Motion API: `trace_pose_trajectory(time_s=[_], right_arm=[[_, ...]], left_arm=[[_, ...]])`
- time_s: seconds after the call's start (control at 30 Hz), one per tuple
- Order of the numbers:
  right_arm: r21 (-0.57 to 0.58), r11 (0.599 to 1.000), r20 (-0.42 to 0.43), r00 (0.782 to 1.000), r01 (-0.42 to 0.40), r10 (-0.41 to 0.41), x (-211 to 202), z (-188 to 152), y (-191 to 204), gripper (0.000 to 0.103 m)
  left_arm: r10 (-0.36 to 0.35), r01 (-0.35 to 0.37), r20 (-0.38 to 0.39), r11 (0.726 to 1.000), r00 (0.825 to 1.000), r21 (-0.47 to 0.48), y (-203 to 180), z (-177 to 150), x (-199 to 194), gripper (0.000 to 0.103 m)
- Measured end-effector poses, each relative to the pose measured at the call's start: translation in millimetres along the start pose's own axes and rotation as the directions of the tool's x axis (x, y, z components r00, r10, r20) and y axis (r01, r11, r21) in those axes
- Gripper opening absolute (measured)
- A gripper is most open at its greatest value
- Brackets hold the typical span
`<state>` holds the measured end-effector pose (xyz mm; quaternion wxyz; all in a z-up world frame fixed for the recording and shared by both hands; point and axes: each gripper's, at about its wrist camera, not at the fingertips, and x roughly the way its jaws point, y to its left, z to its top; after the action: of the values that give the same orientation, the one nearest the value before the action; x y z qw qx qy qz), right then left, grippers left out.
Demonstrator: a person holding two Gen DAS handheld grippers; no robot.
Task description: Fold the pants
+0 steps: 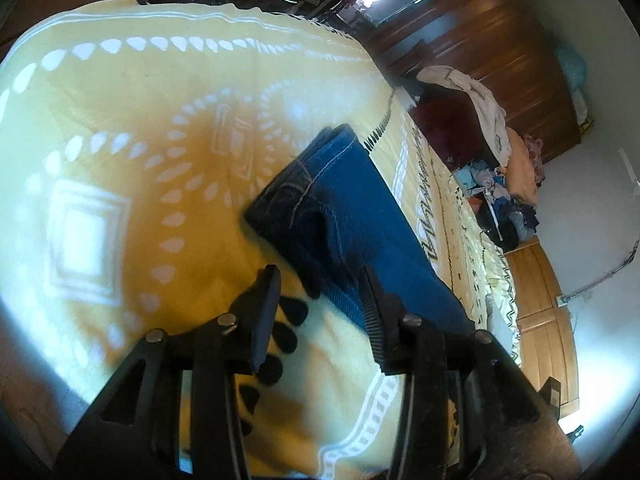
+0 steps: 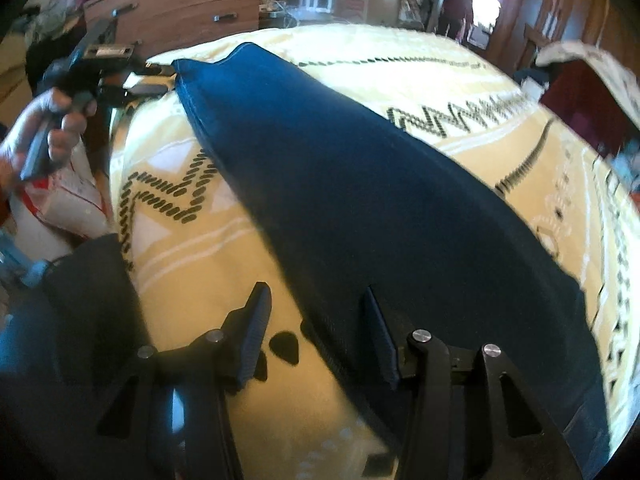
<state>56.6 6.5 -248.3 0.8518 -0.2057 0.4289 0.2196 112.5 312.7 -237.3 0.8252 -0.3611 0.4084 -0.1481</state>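
Observation:
Blue jeans (image 1: 352, 216) lie folded lengthwise on a yellow patterned blanket (image 1: 120, 120). In the left wrist view my left gripper (image 1: 320, 284) is open, its fingers straddling the near edge of the jeans. In the right wrist view the jeans (image 2: 360, 200) run as a long blue strip across the blanket (image 2: 460, 92). My right gripper (image 2: 316, 304) is open, its fingers on either side of the jeans' near edge. The left gripper (image 2: 156, 78) shows at the far left end of the jeans, held by a hand (image 2: 60, 120).
A pile of clothes (image 1: 480, 120) lies beside the bed at the right. A wooden wardrobe (image 1: 500, 60) and a headboard (image 1: 540, 312) stand beyond. A chest of drawers (image 2: 180, 12) and boxes are past the bed's far end. A white bag (image 2: 64, 200) sits at left.

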Motion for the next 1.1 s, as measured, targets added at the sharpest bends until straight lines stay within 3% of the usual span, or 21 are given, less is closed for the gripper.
trace_pose_trajectory(time_s=[0.13,0.47,0.57,0.67,0.73,0.77,0.9,0.93,1.0,1.1], right_arm=[[-0.027,0.999,0.01,1.0,0.026,-0.026,8,5,6,0.058],[0.016,1.0,0.023,1.0,0.004,-0.004,5,8,6,0.058],[0.024,1.0,0.033,0.999,-0.004,0.003,0,10,7,0.058],[0.023,1.0,0.039,0.999,0.003,-0.004,-6,14,10,0.06],[0.028,0.999,0.05,0.998,0.023,-0.024,-12,18,13,0.066],[0.038,0.999,0.059,0.998,0.03,-0.032,-15,20,12,0.068],[0.135,0.989,0.101,0.992,0.057,-0.071,-38,21,5,0.069],[0.165,0.984,0.107,0.991,0.064,-0.082,-43,19,1,0.071],[0.21,0.973,0.11,0.987,0.094,-0.119,-53,14,-4,0.074],[0.26,0.953,0.1,0.978,0.153,-0.184,-68,3,-10,0.079]], left_arm=[[0.023,-0.023,0.012,1.0,1.0,0.006,-1,4,7,0.041],[0.043,-0.043,0.031,0.999,0.999,-0.007,-5,0,7,0.041],[0.11,-0.112,0.036,0.993,0.993,0.048,-17,-6,6,0.041],[0.238,-0.242,0.046,0.959,0.97,0.149,-37,-12,5,0.042],[0.33,-0.338,0.077,0.909,0.941,0.243,-60,-22,5,0.043],[0.371,-0.386,0.109,0.867,0.922,0.316,-79,-30,5,0.043],[0.383,-0.408,0.15,0.793,0.911,0.453,-122,-49,13,0.057],[0.385,-0.413,0.158,0.784,0.909,0.464,-128,-51,14,0.057],[0.362,-0.379,0.129,0.798,0.923,0.468,-140,-57,18,0.057],[0.348,-0.362,0.124,0.794,0.929,0.487,-158,-67,22,0.057]])
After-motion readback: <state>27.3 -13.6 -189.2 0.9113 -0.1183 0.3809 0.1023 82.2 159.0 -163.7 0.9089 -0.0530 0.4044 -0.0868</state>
